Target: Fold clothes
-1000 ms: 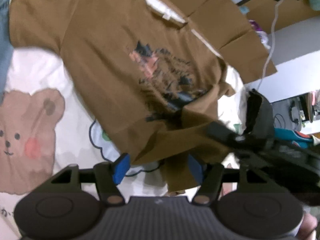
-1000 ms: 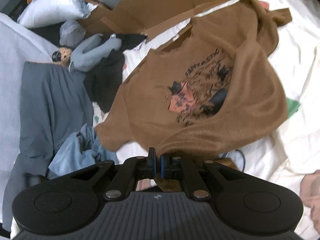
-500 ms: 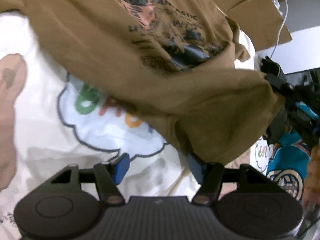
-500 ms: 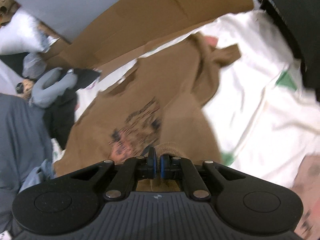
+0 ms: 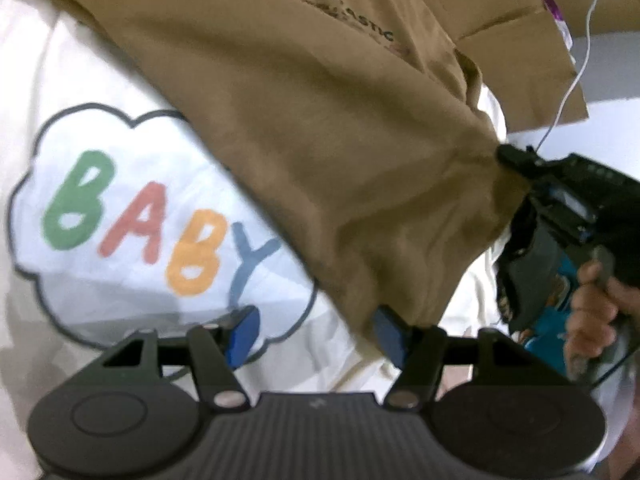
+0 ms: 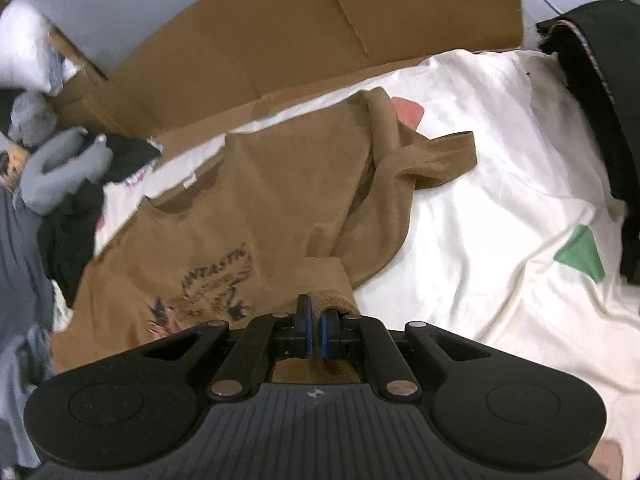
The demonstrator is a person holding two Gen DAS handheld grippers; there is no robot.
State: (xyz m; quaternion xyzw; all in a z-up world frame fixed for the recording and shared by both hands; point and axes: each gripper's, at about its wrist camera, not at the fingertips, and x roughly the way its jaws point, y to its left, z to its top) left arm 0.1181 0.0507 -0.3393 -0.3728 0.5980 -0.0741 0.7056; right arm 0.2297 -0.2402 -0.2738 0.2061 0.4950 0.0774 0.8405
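A brown T-shirt [image 6: 256, 200] with a dark printed graphic lies across a white bedsheet [image 6: 500, 220]. My right gripper [image 6: 315, 336] is shut on the shirt's hem, which is pulled up over the shirt's front. In the left wrist view the lifted brown T-shirt [image 5: 340, 152] hangs as a fold from the right gripper [image 5: 520, 160], held by a person's hand [image 5: 588, 308]. My left gripper [image 5: 316, 334] is open just under the fold's low corner; its right blue pad [image 5: 390, 332] touches the cloth and nothing is between the pads.
The sheet carries a cloud print reading BABY [image 5: 152, 224]. Flattened cardboard [image 6: 320, 36] lies behind the shirt. A grey plush toy [image 6: 56, 164] and dark and grey clothes [image 6: 24, 248] pile at the left. A black garment [image 6: 608, 92] lies at the right.
The right gripper carried the shirt's hem up and over the front, lifting a fold. The left gripper dropped closer to the sheet, coming under the hanging fold, still open.
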